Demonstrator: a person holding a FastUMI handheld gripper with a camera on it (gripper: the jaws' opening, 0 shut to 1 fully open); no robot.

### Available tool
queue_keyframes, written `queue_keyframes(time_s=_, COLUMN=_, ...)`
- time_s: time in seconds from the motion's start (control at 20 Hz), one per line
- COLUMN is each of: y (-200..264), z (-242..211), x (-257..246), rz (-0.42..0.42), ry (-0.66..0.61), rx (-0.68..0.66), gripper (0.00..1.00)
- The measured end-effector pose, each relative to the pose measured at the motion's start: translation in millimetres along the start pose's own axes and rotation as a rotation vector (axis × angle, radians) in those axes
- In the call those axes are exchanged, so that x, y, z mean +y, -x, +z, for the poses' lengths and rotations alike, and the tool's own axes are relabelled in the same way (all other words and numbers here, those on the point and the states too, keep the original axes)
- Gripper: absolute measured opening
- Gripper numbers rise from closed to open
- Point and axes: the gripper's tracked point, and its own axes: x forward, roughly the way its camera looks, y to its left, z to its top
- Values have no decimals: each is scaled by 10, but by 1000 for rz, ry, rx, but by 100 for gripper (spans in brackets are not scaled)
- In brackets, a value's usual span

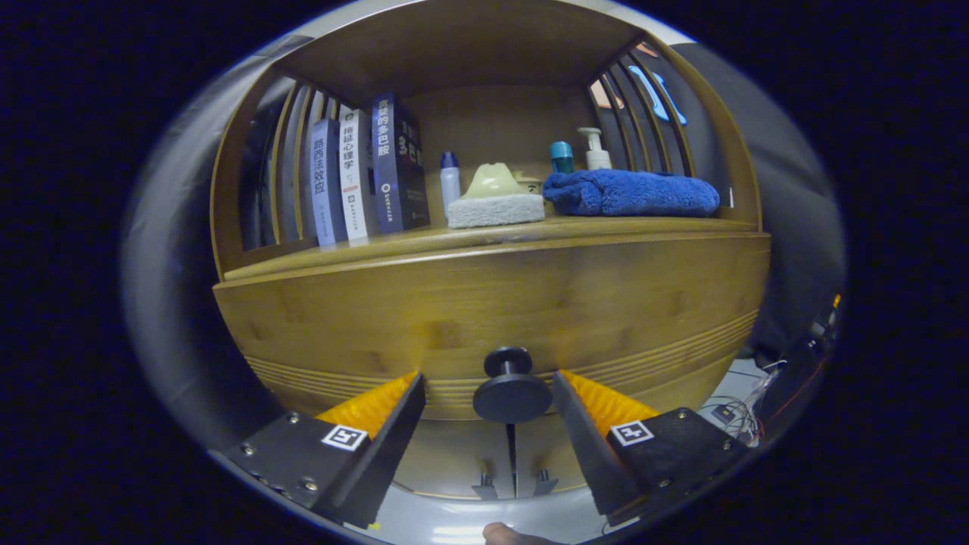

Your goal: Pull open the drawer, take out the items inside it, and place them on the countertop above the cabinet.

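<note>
Gripper with fingers spread, one on each side of the round black knob without touching it. The knob projects from the closed wooden drawer of the cabinet. On the countertop above stand three books, a white bottle, a sponge, a folded blue towel and a pump bottle behind it.

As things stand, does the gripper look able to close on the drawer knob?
Probably yes. The gripper is open, its jaws standing either side of the black knob on the closed drawer front, with a gap on each side and nothing between. Closing should catch the knob, though depth is hard to judge.
</note>
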Motion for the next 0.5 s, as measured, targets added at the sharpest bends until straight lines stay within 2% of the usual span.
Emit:
queue_keyframes(time_s=0.15, y=-13, z=-6, x=0, rz=1, ry=7, rx=-4, gripper=100)
queue_keyframes(time_s=0.5, y=201, z=160, x=-128, rz=-30, ry=141, rx=-45, gripper=100)
